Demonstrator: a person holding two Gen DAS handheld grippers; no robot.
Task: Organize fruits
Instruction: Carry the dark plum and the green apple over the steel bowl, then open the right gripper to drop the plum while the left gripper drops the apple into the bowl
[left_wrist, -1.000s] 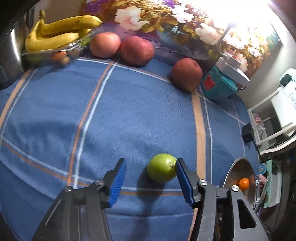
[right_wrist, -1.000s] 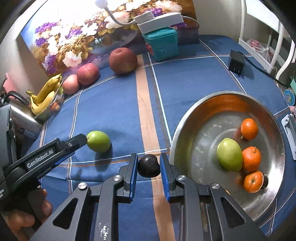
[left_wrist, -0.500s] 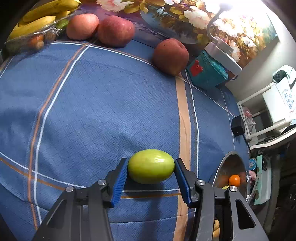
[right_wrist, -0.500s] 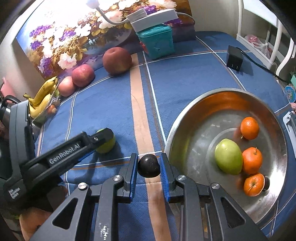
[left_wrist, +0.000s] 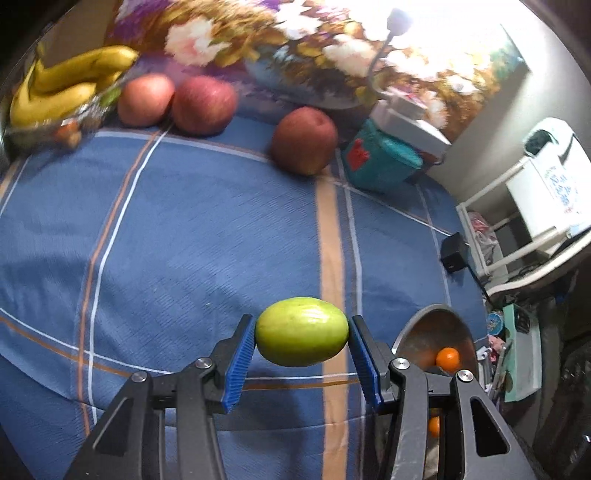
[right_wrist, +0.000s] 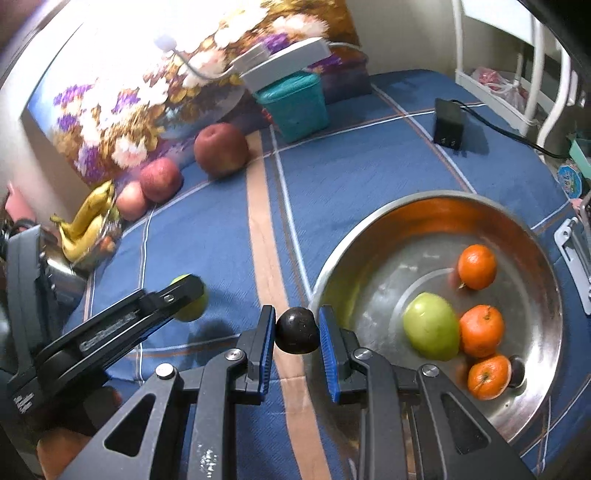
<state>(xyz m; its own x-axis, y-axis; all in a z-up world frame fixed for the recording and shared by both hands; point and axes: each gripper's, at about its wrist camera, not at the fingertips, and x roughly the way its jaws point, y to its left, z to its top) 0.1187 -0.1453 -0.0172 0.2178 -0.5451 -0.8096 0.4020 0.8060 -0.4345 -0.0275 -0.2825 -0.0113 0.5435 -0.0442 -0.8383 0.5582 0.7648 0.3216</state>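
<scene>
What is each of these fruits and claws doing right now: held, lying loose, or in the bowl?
Left claw: shut on the green fruit, lifted off the cloth.
Right claw: shut on the dark fruit.
Bowl: upright, holding another green fruit and three oranges.
Three apples: lying loose on the cloth.
Bananas: in their dish, untouched.

Three oranges (right_wrist: 476, 266), two green fruits (right_wrist: 431, 326), three red apples (right_wrist: 220, 148), one bunch of bananas (right_wrist: 86, 221), one dark fruit (right_wrist: 297, 330), one metal bowl (right_wrist: 424, 206).
</scene>
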